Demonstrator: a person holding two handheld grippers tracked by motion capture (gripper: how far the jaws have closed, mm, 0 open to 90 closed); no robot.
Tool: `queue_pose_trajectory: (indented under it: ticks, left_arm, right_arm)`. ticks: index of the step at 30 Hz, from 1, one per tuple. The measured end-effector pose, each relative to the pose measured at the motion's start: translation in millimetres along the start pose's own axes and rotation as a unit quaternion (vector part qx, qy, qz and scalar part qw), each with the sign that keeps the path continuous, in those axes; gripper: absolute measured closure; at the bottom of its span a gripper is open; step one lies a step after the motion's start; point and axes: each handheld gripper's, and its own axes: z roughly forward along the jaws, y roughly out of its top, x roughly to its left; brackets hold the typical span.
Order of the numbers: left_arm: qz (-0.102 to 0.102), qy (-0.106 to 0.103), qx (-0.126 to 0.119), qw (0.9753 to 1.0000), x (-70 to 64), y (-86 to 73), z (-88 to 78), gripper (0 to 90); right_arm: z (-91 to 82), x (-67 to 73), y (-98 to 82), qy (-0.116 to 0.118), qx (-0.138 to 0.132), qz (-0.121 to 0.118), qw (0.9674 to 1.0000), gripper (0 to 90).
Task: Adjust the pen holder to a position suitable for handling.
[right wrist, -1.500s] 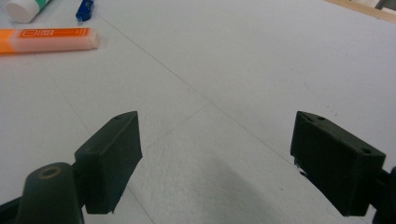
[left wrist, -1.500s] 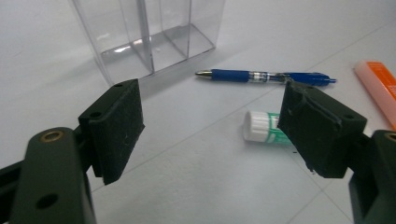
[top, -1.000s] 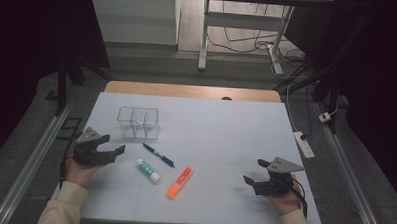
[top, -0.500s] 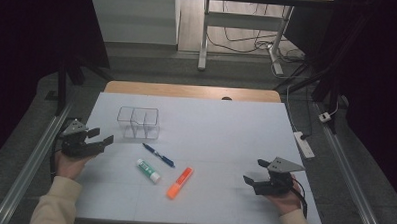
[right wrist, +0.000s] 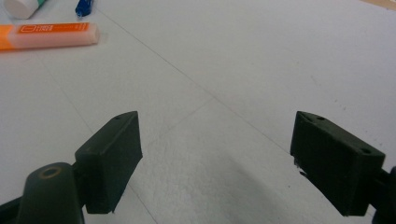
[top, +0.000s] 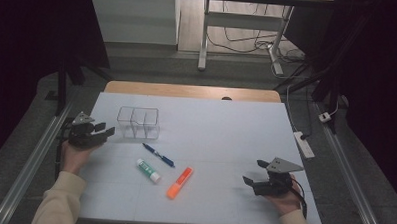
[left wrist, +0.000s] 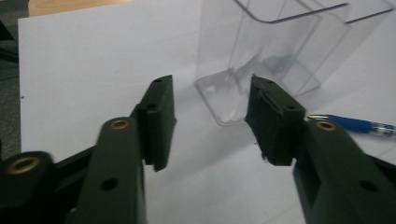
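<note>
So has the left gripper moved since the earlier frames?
Yes. The left gripper has shifted back and up the table's left edge, now level with the clear organizer; its jaws have been closing, nothing between them.

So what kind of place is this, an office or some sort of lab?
Probably a lab or recording workspace rather than an ordinary office: a white-topped table lit in a dark room, loose cables on the floor behind it, and a power strip lying beside the table.
</note>
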Motion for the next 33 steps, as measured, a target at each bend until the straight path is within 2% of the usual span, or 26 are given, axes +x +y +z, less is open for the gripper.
queue_pose_trajectory:
  ticks: [1,2,3,5,6,7,9,14,22,33]
  left_arm:
    - [-0.001,0.001,0.001,1.0,1.6,0.7,1.7,57.1]
    - [-0.003,0.002,0.001,1.0,3.5,1.5,3.5,61.5]
    - [-0.005,0.002,-0.001,1.0,4.4,1.8,4.5,70.9]
    - [-0.007,-0.001,0.002,1.0,6.5,2.6,7.6,81.7]
    - [0.002,0.0,0.003,1.0,6.6,3.4,10.3,87.5]
    - [0.002,0.0,0.003,1.0,6.6,3.4,10.3,88.9]
    - [0.006,-0.013,-0.009,0.9999,7.1,6.5,12.0,89.0]
    - [0.01,-0.019,-0.013,0.9997,6.8,12.6,17.4,89.1]
    - [0.009,-0.032,0.008,0.9994,9.8,15.6,35.2,89.1]
    - [0.01,-0.039,0.016,0.999,8.9,17.1,42.0,89.1]
  right_arm:
    - [-0.4,-0.1,-0.1,0.0,0.002,-0.001,1.0,16.0]
    - [-0.7,-0.1,-0.4,0.0,0.002,0.0,1.0,16.1]
    - [-1.3,-0.4,-0.9,-0.001,-0.001,0.003,1.0,16.1]
    - [-2.0,-0.5,-1.0,-0.002,0.001,0.001,1.0,16.1]
    - [-2.1,-0.4,-1.1,-0.001,0.0,0.002,1.0,16.1]
    - [-1.9,-0.2,-1.6,-0.001,-0.003,0.002,1.0,16.7]
    - [-1.8,0.2,-2.7,-0.001,-0.002,0.004,1.0,17.7]
    - [-0.9,-0.4,-3.0,-0.003,-0.001,0.005,1.0,18.0]
    - [-0.5,-1.1,-3.0,-0.006,0.004,0.004,1.0,18.1]
    - [-0.8,-0.5,-3.6,-0.006,0.005,0.004,1.0,18.1]
